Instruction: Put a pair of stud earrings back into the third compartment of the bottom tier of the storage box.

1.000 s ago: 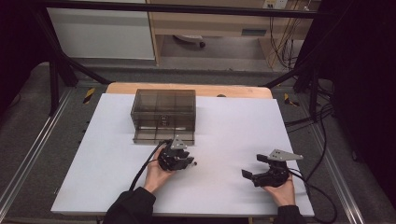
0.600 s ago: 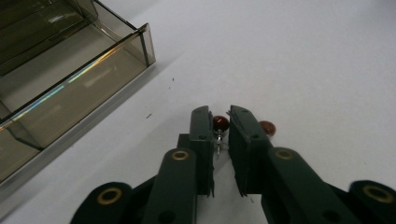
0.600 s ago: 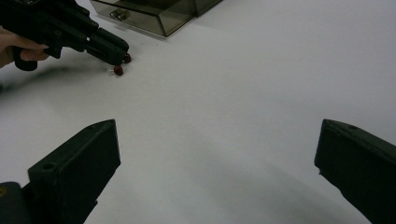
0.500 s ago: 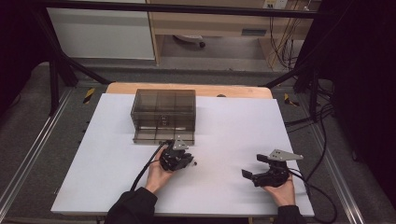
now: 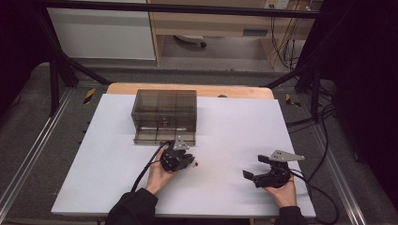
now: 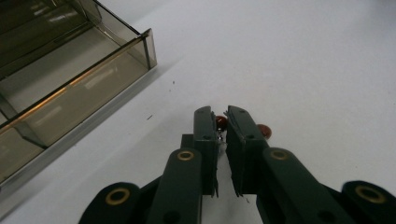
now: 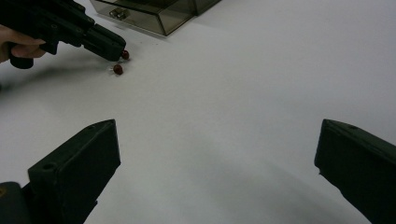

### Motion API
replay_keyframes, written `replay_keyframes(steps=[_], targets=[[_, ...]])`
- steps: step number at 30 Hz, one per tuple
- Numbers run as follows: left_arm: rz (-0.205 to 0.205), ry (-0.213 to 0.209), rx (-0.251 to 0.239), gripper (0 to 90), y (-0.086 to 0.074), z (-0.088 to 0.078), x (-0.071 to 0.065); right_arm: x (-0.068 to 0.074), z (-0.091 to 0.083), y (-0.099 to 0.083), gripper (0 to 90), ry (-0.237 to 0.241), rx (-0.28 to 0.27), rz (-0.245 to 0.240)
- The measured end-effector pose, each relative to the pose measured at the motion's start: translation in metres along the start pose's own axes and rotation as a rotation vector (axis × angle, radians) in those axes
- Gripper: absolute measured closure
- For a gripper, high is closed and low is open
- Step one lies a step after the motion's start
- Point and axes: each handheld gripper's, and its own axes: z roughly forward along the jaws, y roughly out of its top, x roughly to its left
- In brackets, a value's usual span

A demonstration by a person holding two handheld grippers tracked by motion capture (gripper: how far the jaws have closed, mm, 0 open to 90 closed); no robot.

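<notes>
The small red bead point(image 6: 220, 121) you are working on sits right at the tips of your left gripper point(image 6: 223, 122), pinched between them; its thin metal stem runs back into the narrow gap between the jaws. Your left jaws have just been closing and now stand almost together, clamped on that bead, with the tips down at the white table point(image 5: 234, 136). From the right gripper view you can see the same red bead point(image 7: 125, 54) poking out of the end of your left gripper point(image 7: 116, 50), just at the surface.

A second red bead point(image 6: 264, 130) lies loose on the table just beside the outer face of the right-hand jaw, a little ahead of its tip, and it is not held. From the right gripper view this second bead point(image 7: 117, 69) lies just below and short of the left gripper's tips, apart from them.

Off to the left of your left gripper and ahead of it stands the smoky clear drawer box point(image 6: 74, 88), its open drawer pulled toward you, near but not touching.

Your right gripper point(image 7: 215, 158) rests well apart to the side, jaws spread wide with nothing between them, facing across bare table toward the beads.
</notes>
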Motion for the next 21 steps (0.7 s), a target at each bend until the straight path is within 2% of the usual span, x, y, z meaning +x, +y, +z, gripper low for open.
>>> replay_keyframes(steps=[5, 21], targets=[[-0.008, 0.005, -0.018, 82.4, 0.003, -0.007, 0.000, 0.000, 0.000, 0.000, 0.7, 0.000, 0.000, 0.000], [-0.016, 0.043, -0.031, 82.6, 0.015, -0.026, 0.007, 0.000, 0.000, 0.000, 0.7, 0.000, 0.005, 0.001]])
